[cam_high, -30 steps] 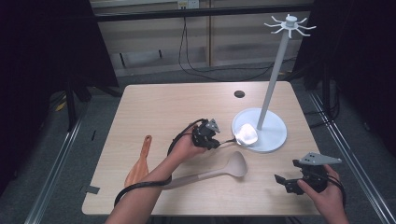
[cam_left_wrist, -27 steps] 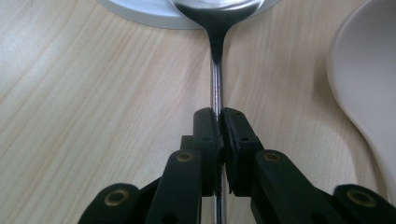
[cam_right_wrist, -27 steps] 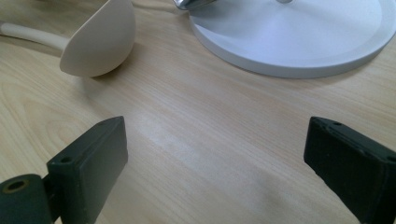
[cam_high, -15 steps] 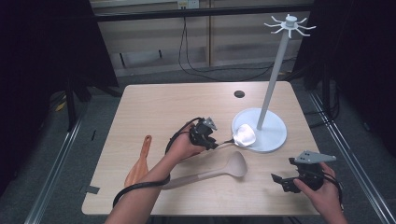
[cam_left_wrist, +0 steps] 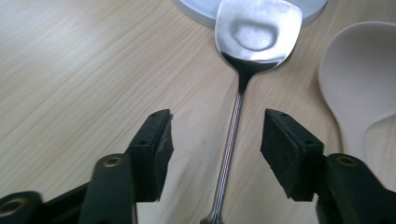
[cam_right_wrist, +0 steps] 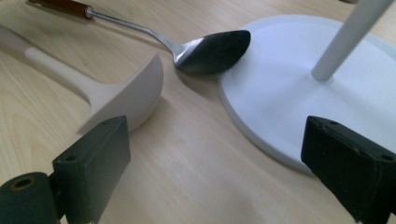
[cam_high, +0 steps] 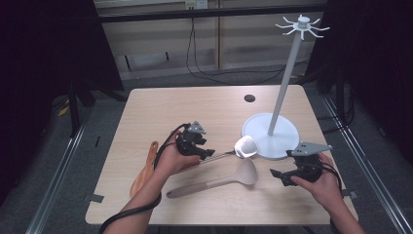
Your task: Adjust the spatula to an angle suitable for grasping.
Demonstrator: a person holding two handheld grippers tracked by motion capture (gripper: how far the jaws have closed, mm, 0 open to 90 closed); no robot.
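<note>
A steel spoon [cam_high: 245, 146] lies on the table, its bowl leaning on the rim of the white stand base [cam_high: 258, 129]. My left gripper [cam_high: 208, 154] is open astride the thin handle; in the left gripper view the spoon [cam_left_wrist: 257, 32] runs between the pads and my gripper [cam_left_wrist: 217, 126] touches neither side. Its jaws have just been opening. A beige ladle [cam_high: 246, 171] lies just in front of the spoon. My right gripper [cam_high: 277, 174] is open and empty beside the ladle's bowl. The right gripper view has my gripper [cam_right_wrist: 215, 128] low over bare wood, facing the ladle [cam_right_wrist: 135, 93], the spoon [cam_right_wrist: 215, 51] and the base [cam_right_wrist: 280, 93].
A tall white pole [cam_high: 287, 73] rises from the base to a ring of hooks [cam_high: 303, 24]. An orange wooden spatula [cam_high: 146, 170] lies by the left forearm. A small dark hole [cam_high: 250, 98] sits near the table's far edge. Cables trail from both grippers.
My left gripper let go of the spoon handle and drew back left along it. The spoon's bowl slid a little toward the base's edge. My right gripper moved forward toward the ladle.
</note>
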